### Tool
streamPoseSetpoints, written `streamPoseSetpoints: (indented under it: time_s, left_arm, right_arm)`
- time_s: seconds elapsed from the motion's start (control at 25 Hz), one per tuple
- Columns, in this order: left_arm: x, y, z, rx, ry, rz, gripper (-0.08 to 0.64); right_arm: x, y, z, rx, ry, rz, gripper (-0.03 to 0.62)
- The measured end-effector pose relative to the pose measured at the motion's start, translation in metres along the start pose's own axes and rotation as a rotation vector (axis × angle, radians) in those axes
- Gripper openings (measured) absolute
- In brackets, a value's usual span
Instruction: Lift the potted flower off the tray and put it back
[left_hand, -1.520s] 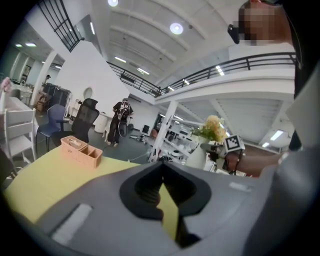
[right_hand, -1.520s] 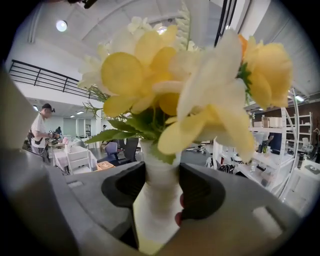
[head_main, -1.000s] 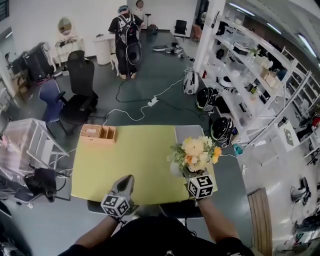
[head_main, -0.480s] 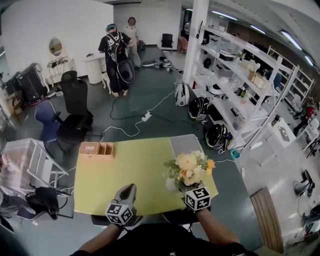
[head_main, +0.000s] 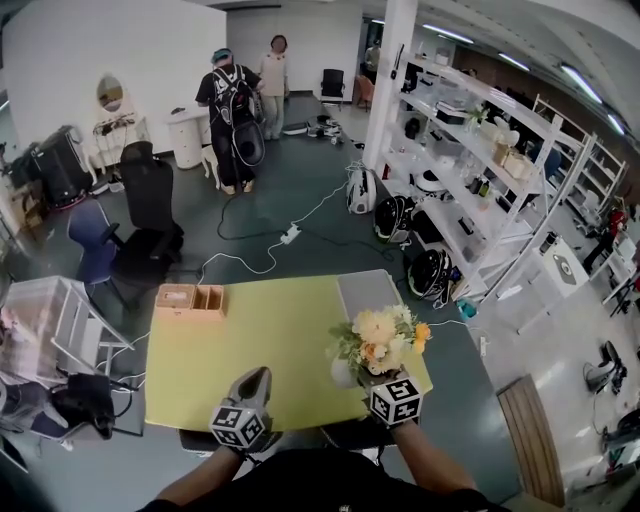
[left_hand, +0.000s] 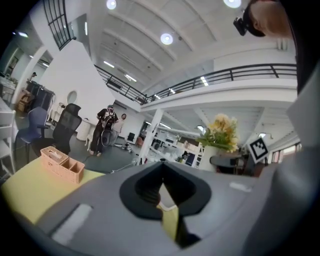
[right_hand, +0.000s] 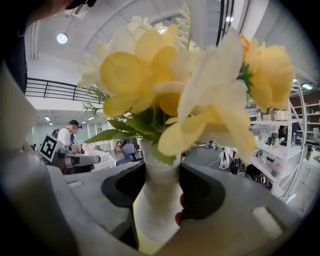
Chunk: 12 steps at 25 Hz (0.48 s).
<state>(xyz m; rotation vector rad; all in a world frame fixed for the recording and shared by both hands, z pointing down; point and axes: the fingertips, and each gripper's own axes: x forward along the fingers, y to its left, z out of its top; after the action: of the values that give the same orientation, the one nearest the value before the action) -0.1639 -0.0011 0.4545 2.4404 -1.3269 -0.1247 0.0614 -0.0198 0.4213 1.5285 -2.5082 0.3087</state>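
Observation:
The potted flower (head_main: 380, 338), yellow and cream blooms in a white pot (head_main: 343, 372), is over the near right part of the yellow table (head_main: 260, 340), in front of the grey tray (head_main: 367, 293) and off it. My right gripper (head_main: 360, 378) is shut on the pot. In the right gripper view the pot (right_hand: 155, 200) fills the gap between the jaws of the right gripper (right_hand: 157, 210), with the blooms (right_hand: 165, 75) above. Whether the pot touches the table I cannot tell. My left gripper (head_main: 256, 375) is at the table's near edge, shut and holding nothing. The left gripper view shows the flower (left_hand: 222, 131) off to the right.
A wooden organizer box (head_main: 192, 299) stands at the table's far left corner. Office chairs (head_main: 150, 215) and a cable lie on the floor beyond. Two people (head_main: 235, 110) stand far back. White shelving (head_main: 480, 170) runs along the right.
The right gripper with the flower shifted slightly toward the table's near edge, then held still. The left gripper has stayed put.

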Motion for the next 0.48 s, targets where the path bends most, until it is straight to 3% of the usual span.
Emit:
streamPoseSetpoints:
  time_s: [0.48]
  left_arm:
    - [0.006,-0.008,-0.015,-0.034,0.024,0.017,0.008]
  right_arm:
    - [0.000,-0.023,-0.009,0.000,0.018,-0.024,0.216]
